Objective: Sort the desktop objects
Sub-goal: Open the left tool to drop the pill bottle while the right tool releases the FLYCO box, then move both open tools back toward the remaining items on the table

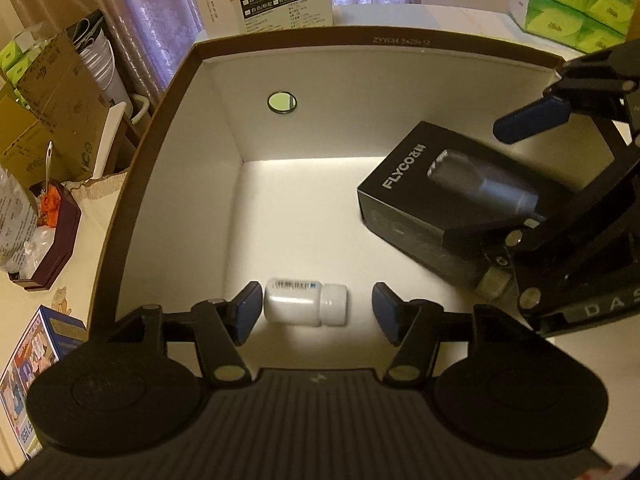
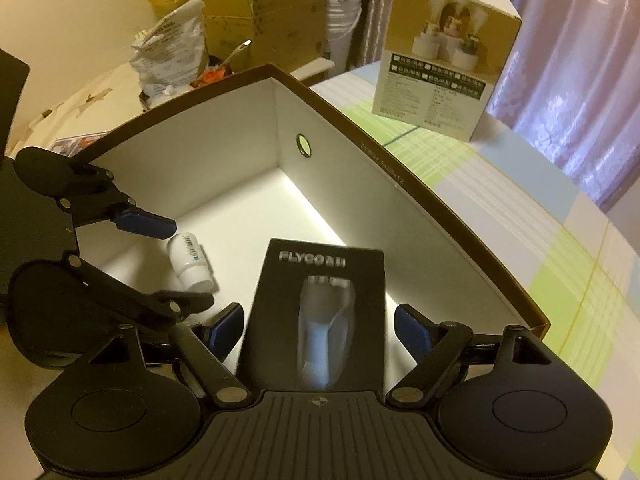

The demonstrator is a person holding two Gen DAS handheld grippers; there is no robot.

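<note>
The left gripper (image 1: 312, 312) is spread wide around the white bottle (image 1: 305, 307), which lies on its side on the storage box (image 1: 320, 42) floor. The right gripper (image 2: 318, 330) is likewise spread wide, straddling the black FLYCO box (image 2: 320, 300) inside the same box without gripping it.

Green tissue packs (image 1: 580, 4) stacked, cardboard cartons (image 2: 264, 12), purple curtains (image 2: 580, 80) — checked tablecloth (image 2: 520, 216), crumpled white bag (image 2: 168, 56)

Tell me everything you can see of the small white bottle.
The small white bottle looks like glossy plastic, with a white screw cap and a label printed in blue. It lies on its side on the white floor of the open cardboard box, between the open fingers of the left gripper, which do not grip it.
</note>
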